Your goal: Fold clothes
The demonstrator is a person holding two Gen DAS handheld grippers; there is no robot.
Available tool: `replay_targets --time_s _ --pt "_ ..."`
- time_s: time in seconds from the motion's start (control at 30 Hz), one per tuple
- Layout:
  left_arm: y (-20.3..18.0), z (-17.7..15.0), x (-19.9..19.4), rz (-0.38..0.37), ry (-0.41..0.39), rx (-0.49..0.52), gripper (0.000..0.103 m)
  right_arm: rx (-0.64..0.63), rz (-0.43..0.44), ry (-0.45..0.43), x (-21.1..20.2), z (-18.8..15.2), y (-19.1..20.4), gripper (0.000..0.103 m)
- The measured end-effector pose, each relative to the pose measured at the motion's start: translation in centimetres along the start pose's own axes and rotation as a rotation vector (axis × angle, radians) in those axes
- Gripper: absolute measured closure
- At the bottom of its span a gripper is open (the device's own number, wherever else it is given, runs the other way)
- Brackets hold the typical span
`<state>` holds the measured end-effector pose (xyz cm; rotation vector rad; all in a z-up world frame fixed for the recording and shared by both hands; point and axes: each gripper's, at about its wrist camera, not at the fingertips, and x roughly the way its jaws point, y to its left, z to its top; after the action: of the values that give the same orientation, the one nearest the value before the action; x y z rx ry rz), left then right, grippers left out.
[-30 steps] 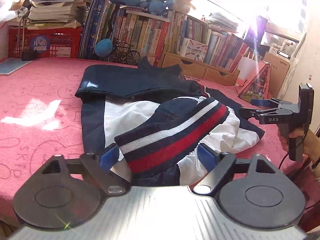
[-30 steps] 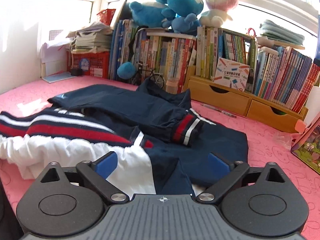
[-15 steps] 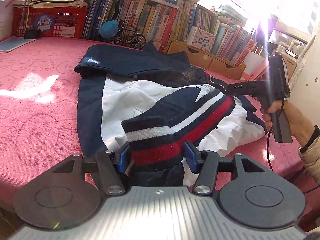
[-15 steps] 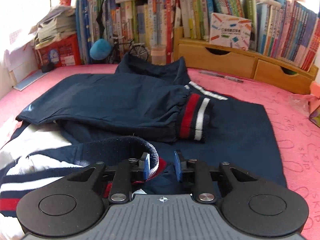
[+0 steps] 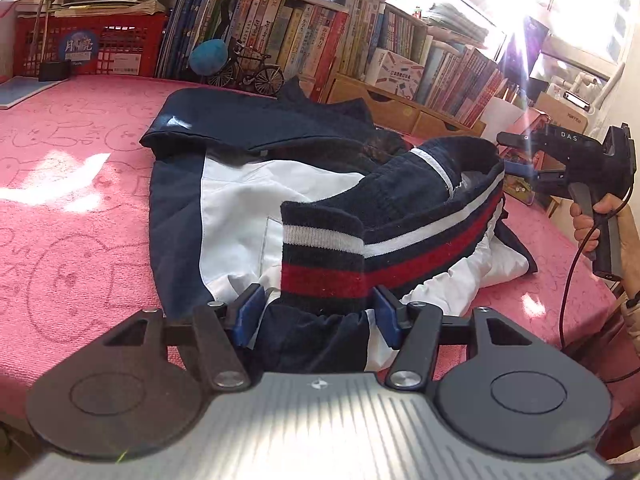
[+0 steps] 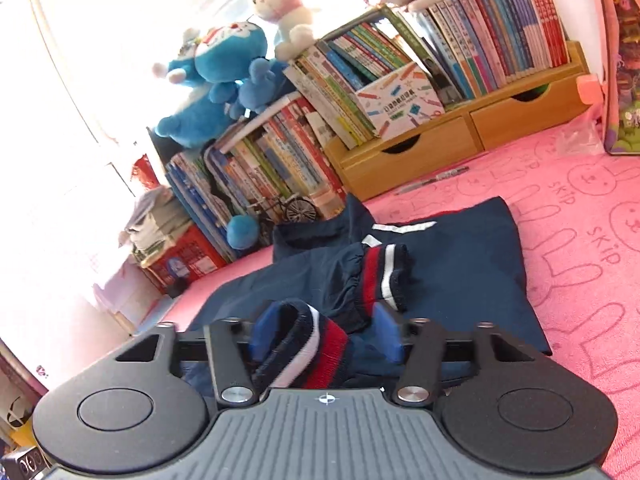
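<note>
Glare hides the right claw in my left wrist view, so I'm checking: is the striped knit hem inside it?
Observer: Yes. The navy, white and red striped knit hem sits between the right claw's opening jaws, clear of one blue pad.
Operator: Where's the sleeve cuff?
Observer: The striped cuff lies on the navy jacket body, just beyond the claw.
Operator: Anything past the jacket?
Observer: A pen on the pink rabbit-print cloth, before the wooden drawers.
</note>
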<state>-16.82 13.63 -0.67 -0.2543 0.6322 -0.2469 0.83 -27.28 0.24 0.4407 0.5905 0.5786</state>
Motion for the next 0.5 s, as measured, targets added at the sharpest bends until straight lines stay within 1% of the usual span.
replay_targets --time_s 0.03,0.1,0.13,0.17,0.2,0.23,0.27,0.3,0.33,0.37,0.4,0.43,0.47,0.5 --pt "-0.1 0.2 -0.2 -0.001 -0.009 0.004 0.046 -0.041 0.008 -0.016 -0.3 0.1 0.2 0.003" --pt "-0.2 0.7 -0.7 -0.003 -0.028 0.012 0.043 -0.168 -0.018 -0.041 -0.4 0.1 1.0 0.002" --pt "-0.2 0.9 -1.0 -0.006 -0.039 0.017 0.038 -0.243 -0.035 -0.042 -0.3 0.0 1.4 0.001" --pt "-0.3 1.0 -1.2 -0.016 -0.052 0.024 0.034 -0.331 -0.067 -0.024 0.2 -0.2 1.7 0.001" --pt "-0.3 1.0 -1.3 -0.028 -0.062 0.033 0.023 -0.444 -0.107 0.008 1.0 -0.7 2.2 0.001" --pt "-0.4 1.1 -1.3 -0.042 -0.069 0.044 0.017 -0.545 -0.137 0.047 2.0 -1.3 2.6 0.001" --pt "-0.6 1.1 -1.0 -0.054 -0.066 0.057 0.007 -0.609 -0.137 0.108 3.3 -2.2 2.8 0.001" --pt "-0.8 1.1 -0.5 -0.057 -0.058 0.067 0.000 -0.672 -0.137 0.170 4.6 -3.0 3.1 0.001" --pt "-1.0 1.0 0.0 -0.060 -0.051 0.077 0.000 -0.719 -0.133 0.227 5.8 -3.8 3.3 0.001" --pt "-1.1 1.0 0.6 -0.060 -0.039 0.083 0.000 -0.712 -0.117 0.265 6.8 -4.3 3.3 0.001" --pt "-1.0 0.9 1.3 -0.054 -0.020 0.078 0.000 -0.687 -0.105 0.291 7.5 -4.6 3.3 0.005" --pt "-0.9 0.9 1.9 -0.046 -0.009 0.064 0.002 -0.650 -0.093 0.304 7.9 -4.9 3.5 0.024" --pt "-0.8 0.9 2.2 -0.031 -0.007 0.045 0.009 -0.625 -0.085 0.288 7.5 -5.1 3.8 0.040" --pt "-0.6 1.1 2.4 -0.006 -0.006 0.018 0.031 -0.600 -0.076 0.271 7.1 -5.3 4.1 0.060"
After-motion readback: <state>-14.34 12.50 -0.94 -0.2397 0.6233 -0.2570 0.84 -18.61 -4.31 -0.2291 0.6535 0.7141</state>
